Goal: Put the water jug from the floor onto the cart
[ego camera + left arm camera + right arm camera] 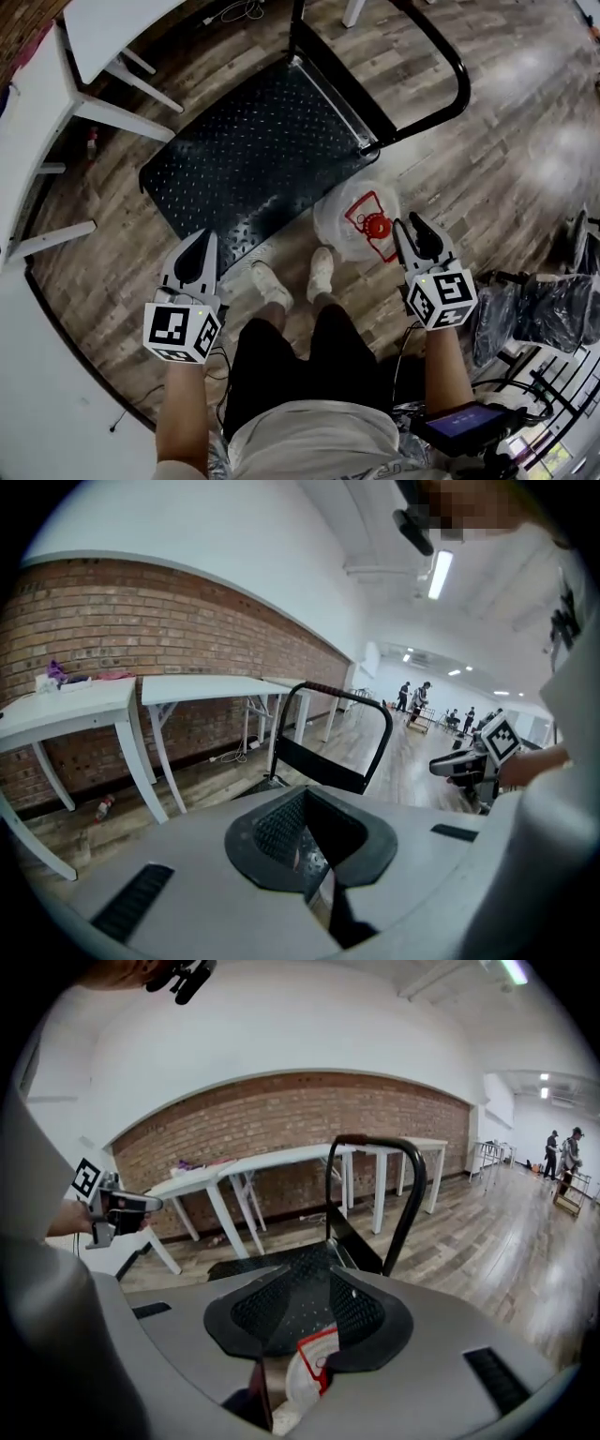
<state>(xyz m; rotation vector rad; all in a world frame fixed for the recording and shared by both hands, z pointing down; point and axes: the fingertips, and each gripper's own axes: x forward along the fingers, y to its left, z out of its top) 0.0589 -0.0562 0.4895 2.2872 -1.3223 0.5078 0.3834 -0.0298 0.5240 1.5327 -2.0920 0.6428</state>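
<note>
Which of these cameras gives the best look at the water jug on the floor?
The head view: it shows nearly the whole jug from above, red cap included, on the floor beside the cart. The right gripper view catches only a sliver of the jug between its jaws. The left gripper view misses it.

Water jug label: red-framed sticker [368, 212] on the water jug [337, 225], print too small to read.
Marker cubes: left marker cube [181, 333] and right marker cube [441, 298] carry black-and-white square codes, no letters.
Screen [466, 419]: blue glow, illegible.
</note>
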